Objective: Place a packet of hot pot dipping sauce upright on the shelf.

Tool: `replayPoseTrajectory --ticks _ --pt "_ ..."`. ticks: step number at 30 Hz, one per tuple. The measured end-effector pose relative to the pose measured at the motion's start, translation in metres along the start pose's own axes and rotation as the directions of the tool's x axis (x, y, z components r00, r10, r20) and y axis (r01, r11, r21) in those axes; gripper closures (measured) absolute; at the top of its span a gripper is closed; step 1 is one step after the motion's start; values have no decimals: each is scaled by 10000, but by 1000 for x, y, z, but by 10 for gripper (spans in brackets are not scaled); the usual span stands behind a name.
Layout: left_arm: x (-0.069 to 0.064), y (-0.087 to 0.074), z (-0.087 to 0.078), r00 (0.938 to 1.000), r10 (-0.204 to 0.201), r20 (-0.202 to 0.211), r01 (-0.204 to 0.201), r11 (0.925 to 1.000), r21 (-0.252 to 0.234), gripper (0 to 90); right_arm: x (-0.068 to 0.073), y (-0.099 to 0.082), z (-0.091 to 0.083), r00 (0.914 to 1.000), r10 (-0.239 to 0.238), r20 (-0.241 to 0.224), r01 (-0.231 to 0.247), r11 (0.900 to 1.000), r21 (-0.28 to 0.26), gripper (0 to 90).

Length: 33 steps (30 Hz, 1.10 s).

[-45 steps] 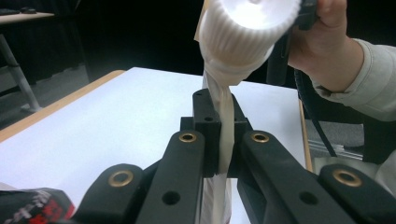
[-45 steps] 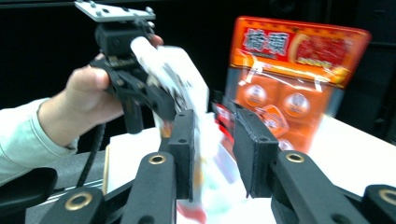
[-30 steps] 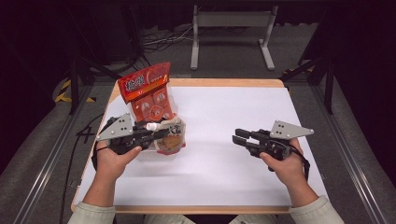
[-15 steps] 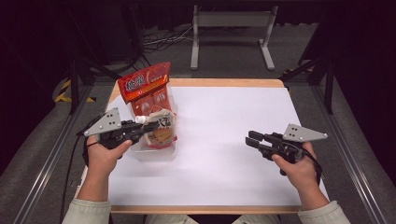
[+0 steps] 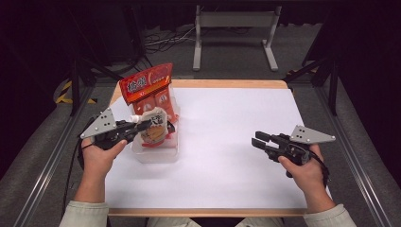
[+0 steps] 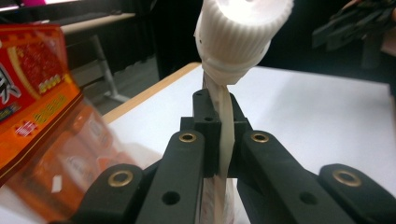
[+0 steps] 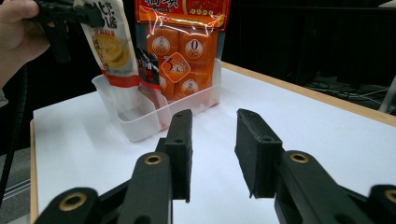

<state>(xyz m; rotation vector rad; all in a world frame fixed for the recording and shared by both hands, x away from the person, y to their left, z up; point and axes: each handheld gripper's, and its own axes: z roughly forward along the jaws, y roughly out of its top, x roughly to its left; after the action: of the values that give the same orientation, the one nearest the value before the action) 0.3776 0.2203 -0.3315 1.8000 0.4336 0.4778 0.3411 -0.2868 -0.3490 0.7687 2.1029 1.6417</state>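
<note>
Two hand-held tools work over a white worktop. The left tool, at about nine o'clock in the high view, is clamped tight on a spouted pouch, its black jaws pinching the flat neck just beneath the white ribbed cap. The pouch hangs over a clear plastic bin that sits at the worktop's ten o'clock area; whether its bottom edge touches the bin's floor cannot be told. Behind the pouch, at the bin's twelve o'clock end, an orange snack bag stands upright, with small round orange packs showing through its clear front.

The right tool hovers at about four o'clock, well apart from the bin, and points toward nine o'clock. Its jaws have just been opening and stand parted with nothing between them; bare white worktop shows through the gap in the right gripper view. A hand grips each tool from the six o'clock edge.
</note>
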Motion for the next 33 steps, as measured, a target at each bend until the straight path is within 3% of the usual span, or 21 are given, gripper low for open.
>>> replayPoseTrajectory --ticks 9,17,33 --pt "1 -6 -3 9998 -111 189 116 9997 -235 889 0 1 2 10000 2 -31 -2 10000 -33 670" --pt "2 -15 0 9976 -279 640 297 9992 -270 889 0 2 2 9999 20 -114 -21 10000 -68 664" --pt "3 -37 11 9901 -933 1052 919 9956 180 889 -1 2 5 9998 53 -196 -54 10000 -47 653"
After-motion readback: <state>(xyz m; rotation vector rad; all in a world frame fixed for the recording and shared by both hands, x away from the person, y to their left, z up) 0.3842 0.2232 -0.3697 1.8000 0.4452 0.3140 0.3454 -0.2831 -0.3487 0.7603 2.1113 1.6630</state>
